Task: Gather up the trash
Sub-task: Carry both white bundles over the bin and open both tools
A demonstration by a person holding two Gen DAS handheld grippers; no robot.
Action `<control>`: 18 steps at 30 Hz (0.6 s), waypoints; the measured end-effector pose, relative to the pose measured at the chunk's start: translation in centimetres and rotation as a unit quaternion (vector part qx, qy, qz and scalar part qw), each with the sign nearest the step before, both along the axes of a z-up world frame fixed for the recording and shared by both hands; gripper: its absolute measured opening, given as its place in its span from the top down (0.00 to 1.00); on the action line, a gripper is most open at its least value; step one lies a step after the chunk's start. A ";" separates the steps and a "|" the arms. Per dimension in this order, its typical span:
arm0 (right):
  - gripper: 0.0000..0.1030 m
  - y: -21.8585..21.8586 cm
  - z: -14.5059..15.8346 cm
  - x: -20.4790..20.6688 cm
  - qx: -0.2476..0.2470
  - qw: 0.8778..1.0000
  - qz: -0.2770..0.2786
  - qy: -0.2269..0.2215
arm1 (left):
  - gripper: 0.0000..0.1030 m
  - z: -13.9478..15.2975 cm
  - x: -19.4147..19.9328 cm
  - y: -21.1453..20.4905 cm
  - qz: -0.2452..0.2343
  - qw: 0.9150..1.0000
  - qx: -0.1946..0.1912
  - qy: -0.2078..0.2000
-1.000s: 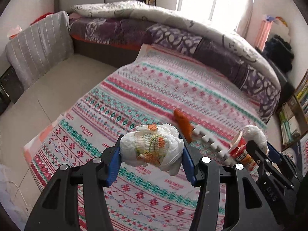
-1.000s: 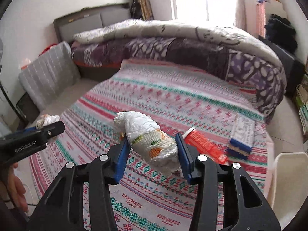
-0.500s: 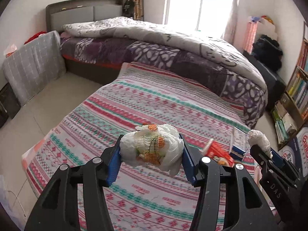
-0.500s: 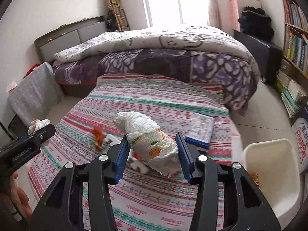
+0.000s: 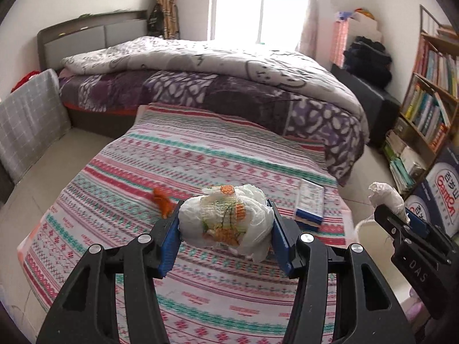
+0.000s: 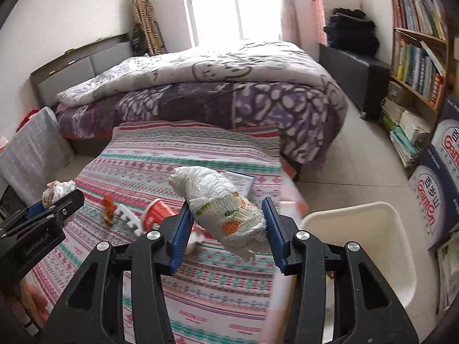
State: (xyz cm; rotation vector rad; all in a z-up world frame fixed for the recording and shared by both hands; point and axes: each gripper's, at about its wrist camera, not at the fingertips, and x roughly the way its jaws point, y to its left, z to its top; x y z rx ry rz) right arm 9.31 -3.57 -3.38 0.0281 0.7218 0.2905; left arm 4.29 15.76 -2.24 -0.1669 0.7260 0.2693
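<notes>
A crumpled white tissue wad (image 5: 226, 218) with orange and green print is clamped between the blue pads of the left tongs (image 5: 225, 239), held in the air above the near part of the striped blanket (image 5: 200, 154). A second, longer tissue wad (image 6: 221, 203), white with the same orange and green print, is clamped between the pads of the right tongs (image 6: 228, 230), its crinkled end sticking up and to the left past the pads. It hangs over the blanket's right edge, just beside a cream plastic bin (image 6: 387, 218) that stands on the floor to the right of the blanket.

On the blanket behind the right tongs lie a red and white paper cup (image 6: 156, 210) on its side, a white comb-like piece (image 6: 129, 218) and an orange scrap (image 6: 109, 205), all near one another toward the blanket's near left part. A blue-edged book (image 5: 309, 200) lies flat near the blanket's right edge.

The blanket is spread on the floor, its far edge against a bed (image 5: 200, 86) covered with a grey and purple quilt. A grey cushion (image 5: 28, 120) leans at the left. A bookshelf (image 6: 416, 43) full of books stands along the right wall, with printed cartons (image 6: 439, 189) on the floor near it. A window (image 5: 238, 3) is bright behind the bed.
</notes>
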 end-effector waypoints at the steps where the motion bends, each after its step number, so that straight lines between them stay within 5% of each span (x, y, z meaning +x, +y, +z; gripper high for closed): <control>1: 0.56 -0.5 0.0 0.1 0.000 1.000 -0.005 0.000 | 0.47 0.0 0.1 -0.5 -0.005 1.000 0.001 0.000; 18: 0.55 -7.4 -0.3 0.6 -0.007 0.998 -0.063 0.008 | 0.47 -0.8 1.9 -6.9 -0.062 0.998 0.004 0.005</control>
